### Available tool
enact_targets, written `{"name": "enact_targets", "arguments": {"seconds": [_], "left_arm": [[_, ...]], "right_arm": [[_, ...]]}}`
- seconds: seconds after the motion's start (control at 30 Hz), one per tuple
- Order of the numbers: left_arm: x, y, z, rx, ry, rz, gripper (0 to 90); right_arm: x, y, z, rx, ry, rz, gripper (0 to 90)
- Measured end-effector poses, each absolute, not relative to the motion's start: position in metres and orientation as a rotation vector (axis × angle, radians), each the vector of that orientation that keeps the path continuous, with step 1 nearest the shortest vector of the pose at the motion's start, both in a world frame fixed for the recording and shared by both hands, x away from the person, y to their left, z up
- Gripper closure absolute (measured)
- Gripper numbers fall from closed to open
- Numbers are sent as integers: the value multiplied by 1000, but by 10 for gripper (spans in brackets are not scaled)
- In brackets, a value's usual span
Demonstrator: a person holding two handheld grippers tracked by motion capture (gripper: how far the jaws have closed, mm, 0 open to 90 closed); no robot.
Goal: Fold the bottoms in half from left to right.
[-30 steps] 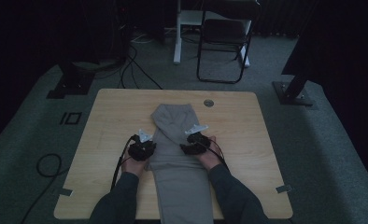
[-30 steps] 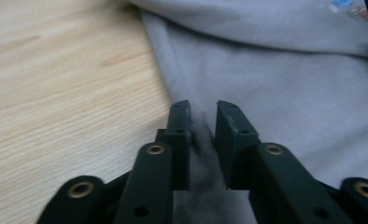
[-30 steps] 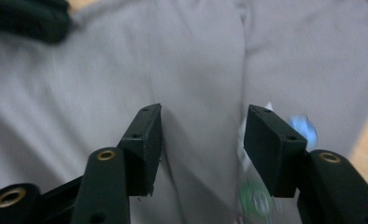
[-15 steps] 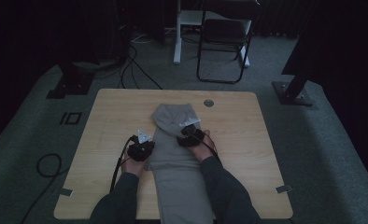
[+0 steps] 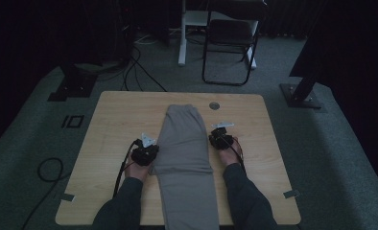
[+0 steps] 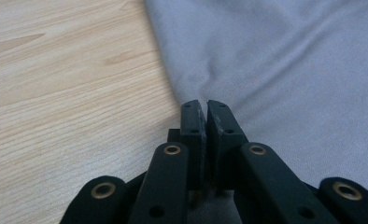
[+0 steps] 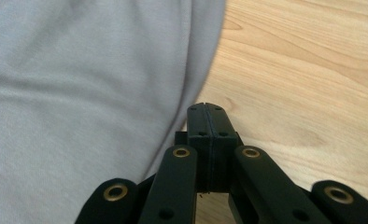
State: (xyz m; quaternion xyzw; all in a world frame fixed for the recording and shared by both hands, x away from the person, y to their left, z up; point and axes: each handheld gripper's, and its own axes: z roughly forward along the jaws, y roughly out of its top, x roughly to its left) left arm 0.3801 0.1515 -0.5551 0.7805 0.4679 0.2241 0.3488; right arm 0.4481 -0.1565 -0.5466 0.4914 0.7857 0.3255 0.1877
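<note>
Both grippers sit at the edges of a folded grey garment, jaws pressed together.

Left gripper (image 6: pixel 204 105) has its jaws all but closed right at the left edge of the grey garment (image 5: pixel 184 158), and a small pucker in the cloth at its tips suggests a pinch of fabric, though I cannot tell for sure. Right gripper (image 7: pixel 205 108) has just been closing; its jaws now meet fully over the wooden table (image 5: pixel 115 115), just beside the cloth's right edge, with nothing between them. The garment lies lengthwise down the middle of the table, its near end hanging past the front edge. It looks soft, light and limp (a knit, probably), so it should sag and crease wherever unsupported; hold it at both side edges, pinching through all layers.
</note>
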Motion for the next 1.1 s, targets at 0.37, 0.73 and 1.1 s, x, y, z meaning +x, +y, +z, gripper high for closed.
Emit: {"name": "enact_targets", "arguments": {"seconds": [0.37, 0.73, 1.1], "left_arm": [[394, 157, -547, 1988, 1237, 549, 628], [440, 140, -542, 2009, 1241, 565, 622], [444, 137, -552, 2015, 1245, 505, 735]], "right_arm": [[452, -150, -541, 1364, 2189, 1045, 623], [471, -136, -541, 1372, 2183, 1012, 587], [468, -138, -550, 1350, 2207, 974, 659]]}}
